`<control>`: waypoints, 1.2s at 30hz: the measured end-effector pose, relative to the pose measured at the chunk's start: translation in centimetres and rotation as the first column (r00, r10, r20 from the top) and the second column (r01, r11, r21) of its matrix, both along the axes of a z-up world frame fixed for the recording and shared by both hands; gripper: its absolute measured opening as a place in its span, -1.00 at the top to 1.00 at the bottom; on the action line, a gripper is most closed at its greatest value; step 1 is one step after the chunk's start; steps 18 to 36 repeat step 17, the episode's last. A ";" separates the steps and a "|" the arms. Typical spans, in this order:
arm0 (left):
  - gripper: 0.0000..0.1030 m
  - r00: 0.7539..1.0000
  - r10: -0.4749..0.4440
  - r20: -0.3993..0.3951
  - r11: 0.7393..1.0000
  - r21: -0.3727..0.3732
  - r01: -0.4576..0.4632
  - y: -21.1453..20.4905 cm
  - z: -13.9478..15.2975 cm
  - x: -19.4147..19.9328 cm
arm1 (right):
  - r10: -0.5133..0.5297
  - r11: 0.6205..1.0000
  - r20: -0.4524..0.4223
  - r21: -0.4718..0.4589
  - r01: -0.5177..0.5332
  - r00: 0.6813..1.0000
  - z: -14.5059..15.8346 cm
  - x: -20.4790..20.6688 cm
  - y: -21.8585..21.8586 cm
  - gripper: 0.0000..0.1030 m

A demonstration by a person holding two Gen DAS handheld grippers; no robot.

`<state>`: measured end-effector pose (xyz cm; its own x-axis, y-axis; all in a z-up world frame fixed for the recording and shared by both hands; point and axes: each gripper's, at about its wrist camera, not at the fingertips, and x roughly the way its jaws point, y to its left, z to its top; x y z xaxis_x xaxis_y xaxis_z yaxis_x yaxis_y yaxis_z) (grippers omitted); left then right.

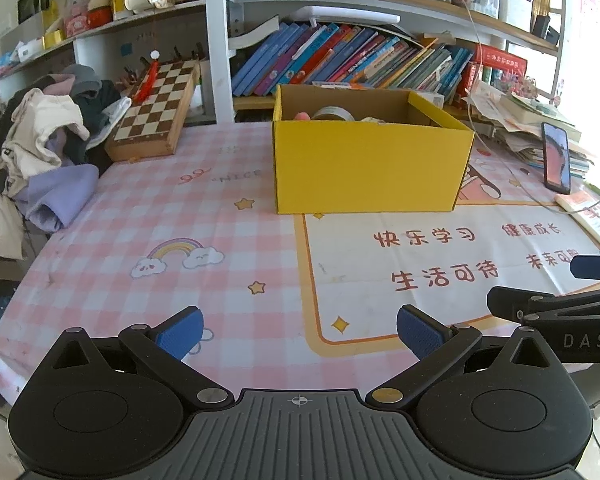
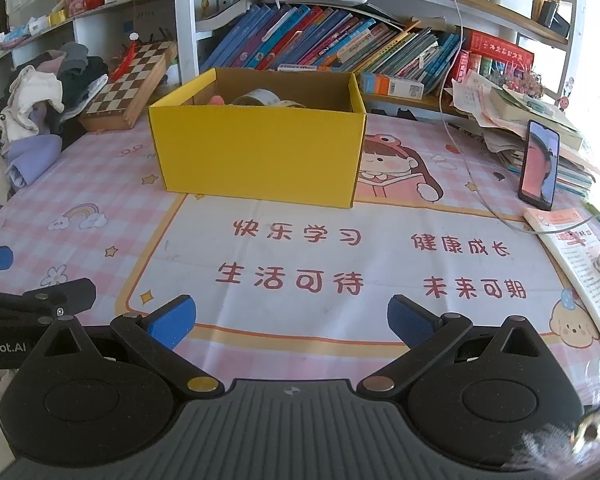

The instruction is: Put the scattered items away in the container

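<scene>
Blue-padded left tongs (image 1: 299, 334) are spread wide, nothing between the pads, hovering over the pink checked tabletop (image 1: 148, 216) near its front edge. Right tongs (image 2: 291, 322) same: wide apart, gripping nothing, hanging over the printed white panel of the table cover. Each pair shows at the side of the other's view, so they sit side by side, apart, not touching. Yellow cardboard box (image 1: 370, 168) stands upright and open-topped on the tabletop, well ahead of both tongs; it is right of centre for the left view, left of centre for the right view. Inside, only the tops of things clear the front wall: a roll of tape (image 2: 260, 98), a pink rounded item (image 2: 217, 100) just left of it, something pale to the right of the roll that I can't identify. Rest of the box contents hidden by the wall. Off to the left: chessboard case (image 1: 154, 110) leaning at the back, clothes pile (image 1: 44, 144) beside it. Phone (image 2: 539, 164) propped upright on the right against a stack of papers. Row of books (image 1: 352, 60) on the shelf behind the box.
</scene>
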<state>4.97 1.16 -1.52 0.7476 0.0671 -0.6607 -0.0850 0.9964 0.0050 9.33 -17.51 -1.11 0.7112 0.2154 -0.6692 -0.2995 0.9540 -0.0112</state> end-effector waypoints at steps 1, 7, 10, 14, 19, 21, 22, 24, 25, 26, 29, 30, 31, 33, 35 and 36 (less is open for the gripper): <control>-1.00 1.000 0.000 0.000 1.000 -0.001 0.000 0.0 0.0 0.0 | 0.000 1.000 0.000 -0.001 0.000 1.000 0.0 0.0 0.0 -1.00; -1.00 1.000 0.001 0.000 1.000 0.000 -0.001 0.0 0.0 0.1 | -0.004 1.000 -0.004 -0.003 0.004 1.000 0.0 0.0 0.0 -1.00; -1.00 1.000 -0.001 0.007 1.000 0.007 0.001 -0.1 0.0 0.1 | -0.005 1.000 -0.006 -0.003 0.005 1.000 0.0 0.1 0.0 -1.00; -1.00 1.000 -0.013 0.015 1.000 0.006 0.013 -0.2 0.0 0.1 | -0.007 1.000 -0.010 -0.003 0.007 1.000 -0.1 0.1 -0.1 -1.00; -1.00 1.000 -0.016 0.018 1.000 -0.003 0.016 -0.2 -0.1 0.3 | -0.010 1.000 -0.014 -0.003 0.010 1.000 -0.2 0.2 -0.2 -1.00; -1.00 1.000 -0.016 0.018 1.000 -0.003 0.016 -0.2 -0.1 0.3 | -0.010 1.000 -0.014 -0.003 0.010 1.000 -0.2 0.2 -0.2 -1.00; -1.00 1.000 -0.016 0.018 1.000 -0.003 0.016 -0.2 -0.1 0.3 | -0.010 1.000 -0.014 -0.003 0.010 1.000 -0.2 0.2 -0.2 -1.00; -1.00 1.000 -0.016 0.018 1.000 -0.003 0.016 -0.2 -0.1 0.3 | -0.010 1.000 -0.014 -0.003 0.010 1.000 -0.2 0.2 -0.2 -1.00; -1.00 1.000 -0.016 0.018 1.000 -0.003 0.016 -0.2 -0.1 0.3 | -0.010 1.000 -0.014 -0.003 0.010 1.000 -0.2 0.2 -0.2 -1.00; -1.00 1.000 -0.016 0.018 1.000 -0.003 0.016 -0.2 -0.1 0.3 | -0.010 1.000 -0.014 -0.003 0.010 1.000 -0.2 0.2 -0.2 -1.00; -1.00 1.000 -0.016 0.018 1.000 -0.003 0.016 -0.2 -0.1 0.3 | -0.010 1.000 -0.014 -0.003 0.010 1.000 -0.2 0.2 -0.2 -1.00; -1.00 1.000 -0.016 0.018 1.000 -0.003 0.016 -0.2 -0.1 0.3 | -0.010 1.000 -0.014 -0.003 0.010 1.000 -0.2 0.2 -0.2 -1.00; -1.00 1.000 -0.016 0.018 1.000 -0.003 0.016 -0.2 -0.1 0.3 | -0.010 1.000 -0.014 -0.003 0.010 1.000 -0.2 0.2 -0.2 -1.00; -1.00 1.000 -0.016 0.018 1.000 -0.003 0.016 -0.2 -0.1 0.3 | -0.010 1.000 -0.014 -0.003 0.010 1.000 -0.2 0.2 -0.2 -1.00; -1.00 1.000 -0.016 0.018 1.000 -0.003 0.016 -0.2 -0.1 0.3 | -0.010 1.000 -0.014 -0.003 0.010 1.000 -0.2 0.2 -0.2 -1.00; -1.00 1.000 -0.016 0.018 1.000 -0.003 0.016 -0.2 -0.1 0.3 | -0.010 1.000 -0.014 -0.003 0.010 1.000 -0.2 0.2 -0.2 -1.00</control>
